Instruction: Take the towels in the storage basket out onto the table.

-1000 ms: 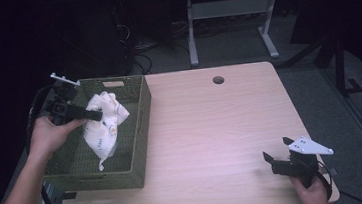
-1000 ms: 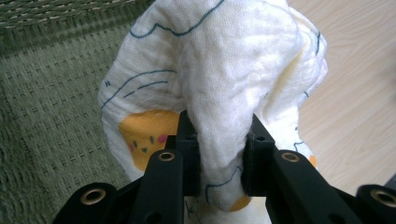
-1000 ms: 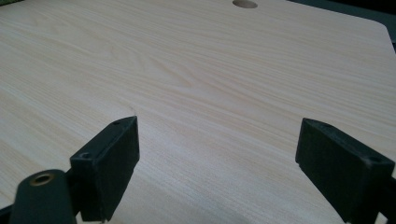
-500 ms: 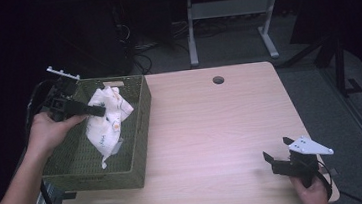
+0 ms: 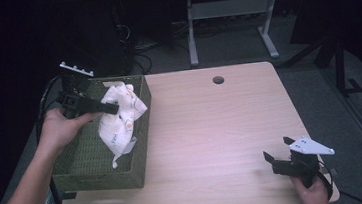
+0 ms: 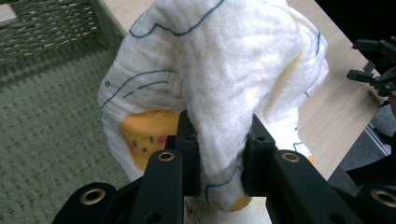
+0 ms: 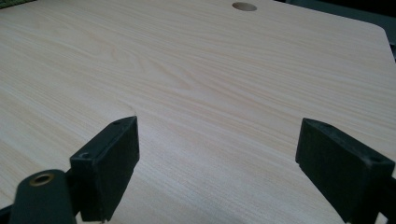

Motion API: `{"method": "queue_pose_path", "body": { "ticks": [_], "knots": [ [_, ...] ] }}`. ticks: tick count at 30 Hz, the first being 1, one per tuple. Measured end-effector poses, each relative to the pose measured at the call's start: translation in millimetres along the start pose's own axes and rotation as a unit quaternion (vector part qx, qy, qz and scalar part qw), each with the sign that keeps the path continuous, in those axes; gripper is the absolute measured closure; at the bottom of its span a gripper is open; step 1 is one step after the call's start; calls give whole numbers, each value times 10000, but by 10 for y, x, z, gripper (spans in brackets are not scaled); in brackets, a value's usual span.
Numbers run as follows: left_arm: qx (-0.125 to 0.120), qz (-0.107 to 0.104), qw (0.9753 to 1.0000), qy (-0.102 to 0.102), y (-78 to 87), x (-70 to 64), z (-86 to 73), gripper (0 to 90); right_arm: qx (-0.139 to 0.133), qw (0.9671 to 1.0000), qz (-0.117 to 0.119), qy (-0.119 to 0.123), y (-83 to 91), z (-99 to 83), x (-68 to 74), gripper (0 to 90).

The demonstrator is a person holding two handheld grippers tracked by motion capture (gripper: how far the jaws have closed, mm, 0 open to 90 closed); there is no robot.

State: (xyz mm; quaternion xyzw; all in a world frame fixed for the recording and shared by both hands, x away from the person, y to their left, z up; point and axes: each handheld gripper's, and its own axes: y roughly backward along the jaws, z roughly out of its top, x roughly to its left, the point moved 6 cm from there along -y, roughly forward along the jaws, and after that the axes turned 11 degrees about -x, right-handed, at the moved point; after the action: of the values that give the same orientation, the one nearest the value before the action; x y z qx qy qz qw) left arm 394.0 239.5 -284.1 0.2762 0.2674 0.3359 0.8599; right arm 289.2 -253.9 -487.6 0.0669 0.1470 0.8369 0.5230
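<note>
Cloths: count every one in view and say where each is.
1. The white printed cloth hangs over the green basket, pinched by the left gripper. Others could lie hidden beneath it.

Lying under dim light: a pale wooden table (image 5: 212, 129) with a round cable hole (image 5: 218, 80). Standing behind it on grey carpet (image 5: 318, 84): a white desk frame (image 5: 225, 12). Fading into darkness beyond.

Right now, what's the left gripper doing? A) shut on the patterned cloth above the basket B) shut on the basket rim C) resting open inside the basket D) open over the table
A: the left gripper pinches a fold of the patterned cloth, which hangs over the green basket.
</note>
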Motion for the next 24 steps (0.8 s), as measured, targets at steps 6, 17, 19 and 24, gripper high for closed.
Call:
{"method": "queue_pose_path", "body": {
  "ticks": [6,17,19,24],
  "knots": [
    [64,-35,9999,-71,-69,-102,49,724,4,10000,12,-8,0,3,10,130],
    [117,-219,9996,-132,-235,-246,83,724,8,10000,17,-19,-2,2,10,130],
    [142,-247,9995,-167,-281,-279,91,724,-3,10000,23,-23,-1,3,7,130],
    [187,-310,9990,-254,-379,-371,103,722,-6,10000,36,-24,1,2,8,130]
  ]
}}
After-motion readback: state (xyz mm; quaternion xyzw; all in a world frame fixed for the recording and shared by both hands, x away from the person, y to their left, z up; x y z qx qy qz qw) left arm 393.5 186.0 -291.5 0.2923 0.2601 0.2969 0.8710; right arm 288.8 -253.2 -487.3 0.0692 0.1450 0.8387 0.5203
